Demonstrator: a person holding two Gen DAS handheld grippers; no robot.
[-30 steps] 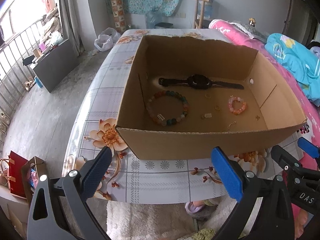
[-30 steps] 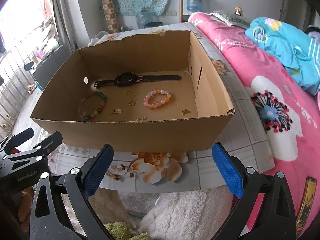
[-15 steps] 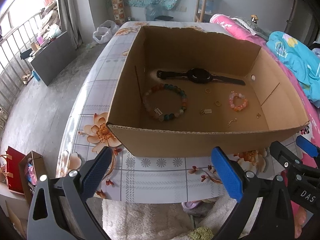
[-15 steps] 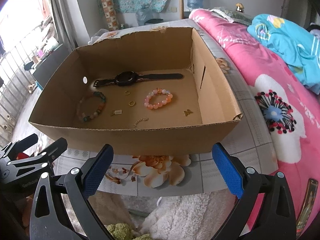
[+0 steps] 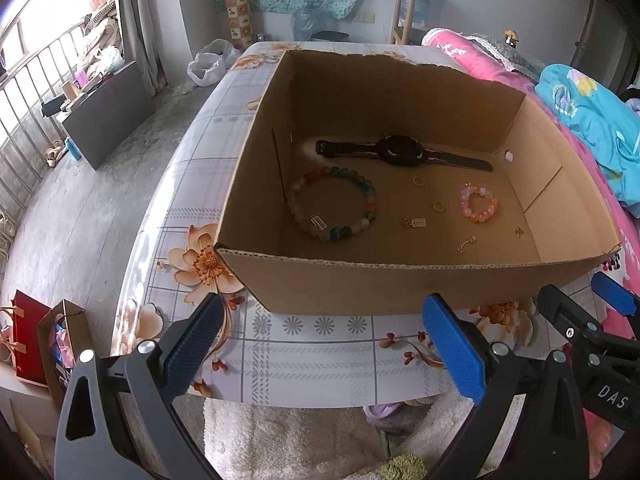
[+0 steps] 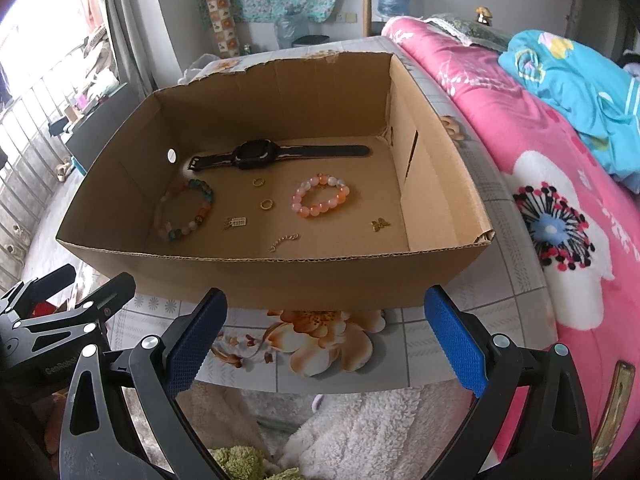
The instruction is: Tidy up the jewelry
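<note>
An open cardboard box (image 5: 360, 284) (image 6: 280, 280) stands on a floral table. On its floor lie a black watch (image 5: 402, 152) (image 6: 256, 154), a multicoloured bead bracelet (image 5: 334, 208) (image 6: 186, 210), a pink bead bracelet (image 5: 478, 202) (image 6: 320, 200), two gold rings (image 5: 418, 181) (image 6: 266, 205), a small gold charm (image 5: 414, 223) (image 6: 236, 222), a short chain (image 5: 466, 244) (image 6: 283, 241) and a butterfly piece (image 6: 380, 223). My left gripper (image 5: 324, 344) and right gripper (image 6: 324, 340) both hover open and empty before the box's near wall, over the table's front edge.
The floral table (image 5: 320, 356) ends just under the grippers, with a fluffy white rug (image 6: 360, 432) below. A pink bed (image 6: 540, 200) with a blue blanket borders the right side. A red bag (image 5: 28, 344) sits on the floor at left.
Both grippers have risen and tilted a little toward the box, so more of its floor shows. The jewelry has not moved. Both grippers stay open.
</note>
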